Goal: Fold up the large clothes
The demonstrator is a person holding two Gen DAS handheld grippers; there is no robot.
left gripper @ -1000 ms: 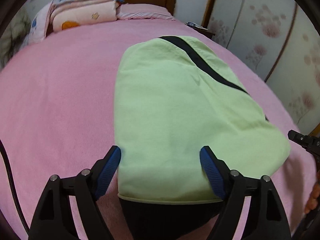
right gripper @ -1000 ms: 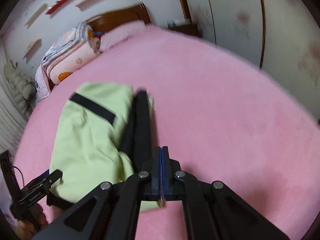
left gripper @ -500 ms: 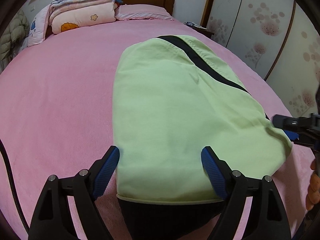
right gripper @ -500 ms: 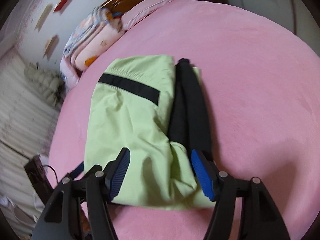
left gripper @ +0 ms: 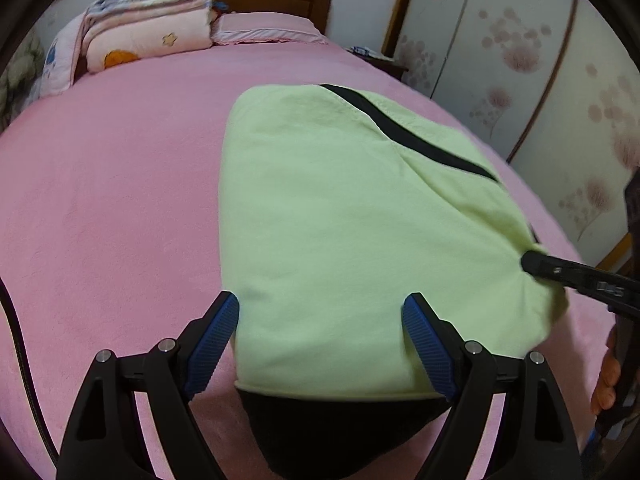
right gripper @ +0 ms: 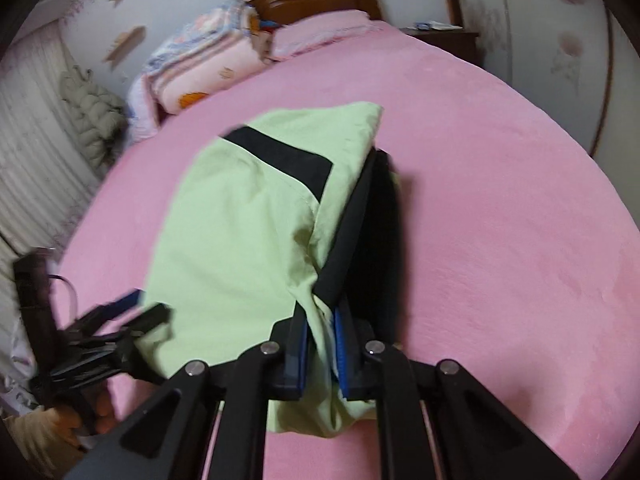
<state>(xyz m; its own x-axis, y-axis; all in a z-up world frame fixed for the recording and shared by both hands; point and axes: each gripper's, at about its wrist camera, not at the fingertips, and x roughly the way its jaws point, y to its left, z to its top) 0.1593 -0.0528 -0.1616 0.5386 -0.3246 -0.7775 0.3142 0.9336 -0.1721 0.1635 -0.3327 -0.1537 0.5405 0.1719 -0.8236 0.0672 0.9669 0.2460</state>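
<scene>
Now the right gripper (right gripper: pixel 322 354) pinches the green garment's (left gripper: pixel 340 220) corner; left gripper (left gripper: pixel 320 344) spread above its hem.

A: Right gripper (right gripper: pixel 322 356)? A second ago shut on nothing, beside the garment; half a second ago spread wide over its near corner.

B: Now pinched onto that corner of the green garment (right gripper: pixel 240 248), cloth bunched between the pads.

A: Left view?

B: Right gripper's tip now touches the garment's right edge.

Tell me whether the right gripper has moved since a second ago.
Yes. The right gripper came in over the pink bed and closed on the green garment.
</scene>
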